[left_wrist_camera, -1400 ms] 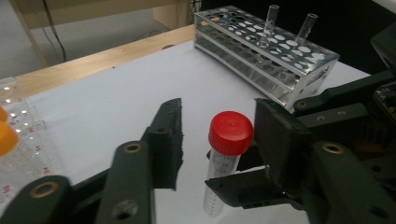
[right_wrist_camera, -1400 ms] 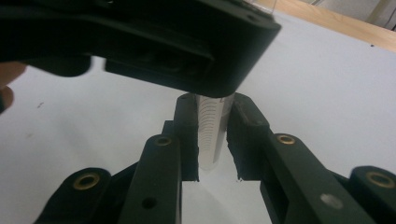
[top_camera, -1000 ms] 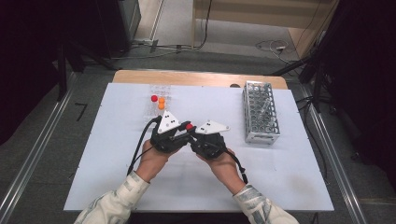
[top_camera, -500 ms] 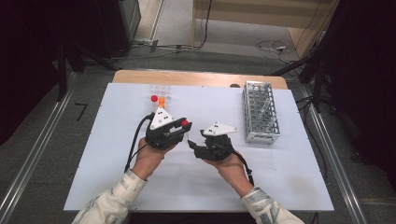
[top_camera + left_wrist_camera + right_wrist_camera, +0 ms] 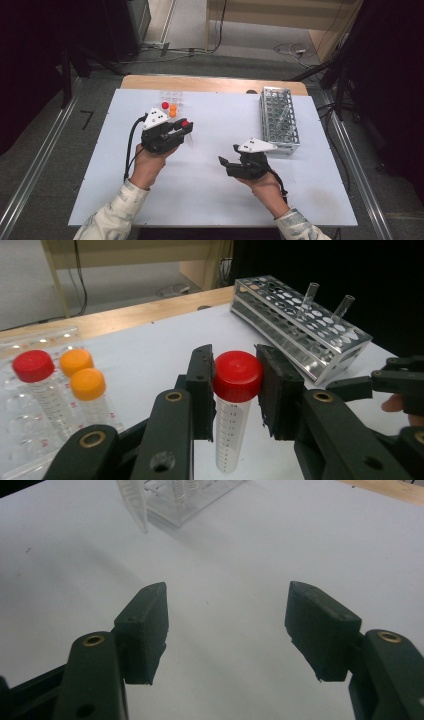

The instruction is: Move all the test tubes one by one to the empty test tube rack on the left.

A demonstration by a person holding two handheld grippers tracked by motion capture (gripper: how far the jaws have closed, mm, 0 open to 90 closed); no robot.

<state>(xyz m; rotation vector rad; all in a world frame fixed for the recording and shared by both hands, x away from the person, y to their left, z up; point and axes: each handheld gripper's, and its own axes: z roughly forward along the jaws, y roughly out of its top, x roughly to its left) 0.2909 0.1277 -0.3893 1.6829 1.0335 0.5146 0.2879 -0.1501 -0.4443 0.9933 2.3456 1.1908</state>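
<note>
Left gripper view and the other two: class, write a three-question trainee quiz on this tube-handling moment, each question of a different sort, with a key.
1. True or false: the left gripper is shut on the red-capped tube.
2. What lies between the jaws of the right gripper?
A. an orange-capped tube
B. nothing
C. a glass tube
3. How many glass tubes stand in the metal rack in the left gripper view?

Key:
1. True; its pads press the red cap.
2. B; the jaws have just been opening, over bare white tabletop.
3. Two.
</note>
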